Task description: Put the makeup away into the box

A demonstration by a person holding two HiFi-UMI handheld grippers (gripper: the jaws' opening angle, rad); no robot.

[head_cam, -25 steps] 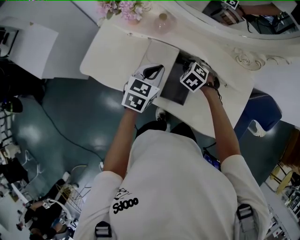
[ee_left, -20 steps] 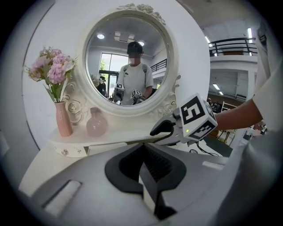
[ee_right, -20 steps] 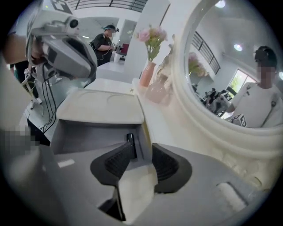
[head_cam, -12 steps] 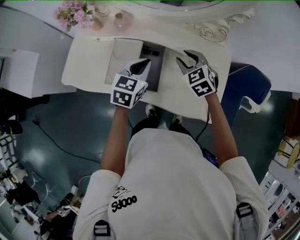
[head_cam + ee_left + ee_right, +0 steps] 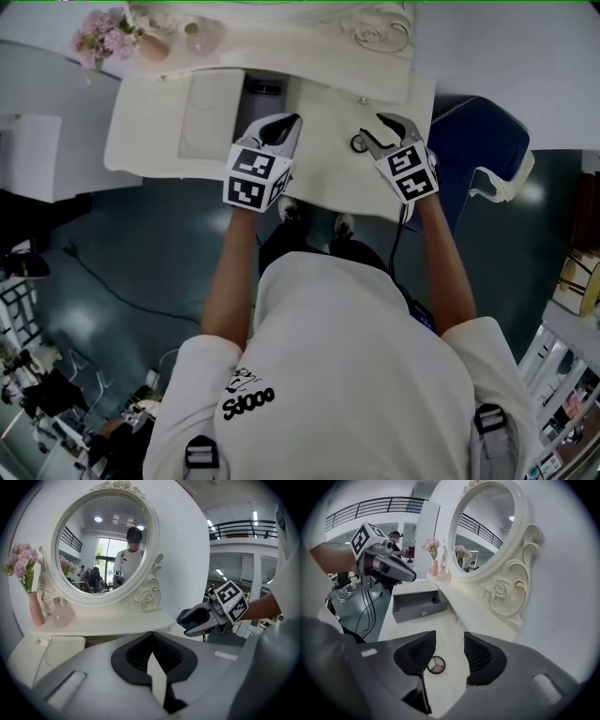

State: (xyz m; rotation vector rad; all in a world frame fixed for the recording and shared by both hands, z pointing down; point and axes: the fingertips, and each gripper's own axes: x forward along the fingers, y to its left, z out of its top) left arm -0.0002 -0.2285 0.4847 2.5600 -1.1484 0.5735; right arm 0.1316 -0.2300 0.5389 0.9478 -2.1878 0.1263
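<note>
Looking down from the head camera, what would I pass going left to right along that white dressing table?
Pink flowers → glass bottle → left tongs → round makeup compact → right tongs.

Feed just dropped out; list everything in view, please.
vanity table: 1, white, under grippers
mirror: 1, white frame, table's back
vase of flowers: 1, pink, by mirror
glass jar: 1, pinkish, beside vase
box: 1, grey, open on table, dark item inside
flat panel: 1, white, beside box
round compact: 1, pinkish, on table at right jaws
chair: 1, blue, beside table
left hand-held gripper: 1, grey, shut, empty
right hand-held gripper: 1, grey, jaws just opening, holding nothing
</note>
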